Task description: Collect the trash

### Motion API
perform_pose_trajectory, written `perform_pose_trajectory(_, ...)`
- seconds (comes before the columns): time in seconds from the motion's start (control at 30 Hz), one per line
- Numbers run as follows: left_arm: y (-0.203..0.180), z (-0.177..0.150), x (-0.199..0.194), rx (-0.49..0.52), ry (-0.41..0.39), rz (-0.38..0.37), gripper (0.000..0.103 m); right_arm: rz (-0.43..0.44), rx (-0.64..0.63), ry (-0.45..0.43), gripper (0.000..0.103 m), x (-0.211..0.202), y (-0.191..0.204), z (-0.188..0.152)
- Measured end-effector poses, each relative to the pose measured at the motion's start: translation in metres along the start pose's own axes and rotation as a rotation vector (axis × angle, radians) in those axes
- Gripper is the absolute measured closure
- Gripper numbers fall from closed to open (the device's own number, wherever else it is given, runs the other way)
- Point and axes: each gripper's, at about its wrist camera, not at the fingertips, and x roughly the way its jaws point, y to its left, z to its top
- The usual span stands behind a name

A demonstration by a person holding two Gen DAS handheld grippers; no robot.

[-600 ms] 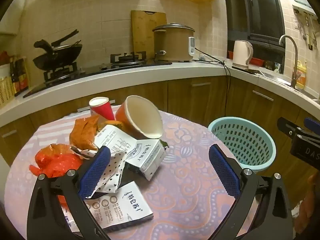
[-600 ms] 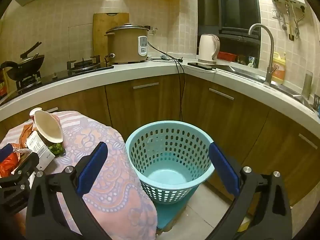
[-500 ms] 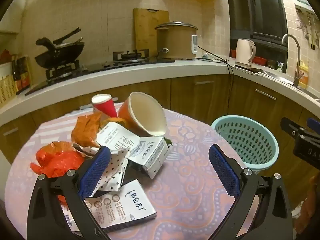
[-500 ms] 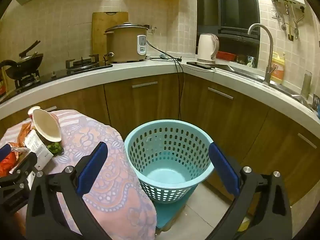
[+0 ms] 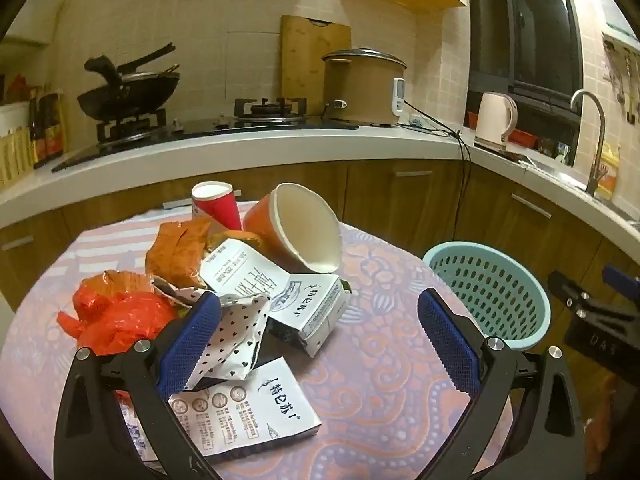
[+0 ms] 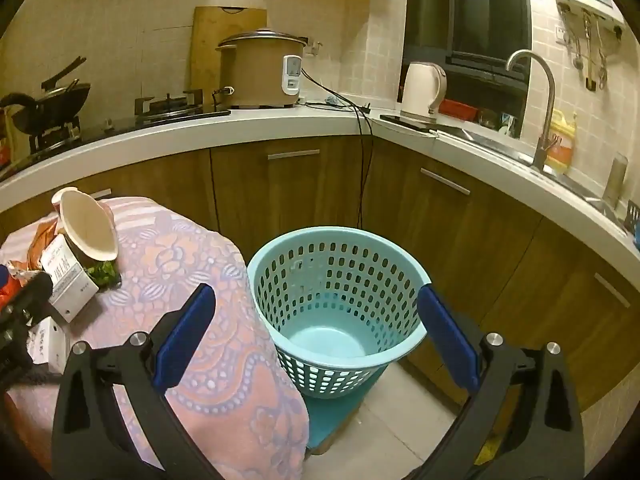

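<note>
A heap of trash lies on the cloth-covered table (image 5: 384, 392): a tipped orange paper bowl (image 5: 304, 232), a red cup (image 5: 214, 204), white cartons (image 5: 308, 308), a flat white box (image 5: 248, 404), a dotted wrapper (image 5: 232, 332), an orange bag (image 5: 176, 250) and red plastic (image 5: 116, 312). My left gripper (image 5: 320, 328) hovers open over the near side of the heap, holding nothing. My right gripper (image 6: 316, 328) stands open above the teal basket (image 6: 340, 304), which looks empty, beside the table. The bowl (image 6: 90, 228) and a carton (image 6: 68, 280) also show in the right wrist view.
The basket (image 5: 492, 292) sits on a teal stool just right of the table edge. Behind runs a white counter (image 5: 240, 148) with a wok, gas hob, rice cooker (image 5: 362, 86), kettle (image 6: 422, 90) and sink tap (image 6: 536, 108). Wooden cabinet doors line the floor gap.
The left wrist view has shifted slightly, the trash heap and basket sliding a little right in frame. The right view drifted slightly left. Both grippers stay open.
</note>
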Motion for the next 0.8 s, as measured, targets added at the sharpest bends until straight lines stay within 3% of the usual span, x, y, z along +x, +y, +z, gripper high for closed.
perform_pose_trajectory(0.8, 0.0058, 0.0016, -0.0008, -0.015, -0.008, 0.008, 0.008, 0.043, 0.042, 0.006, 0.008, -0.0023, 0.0002, 0.0003)
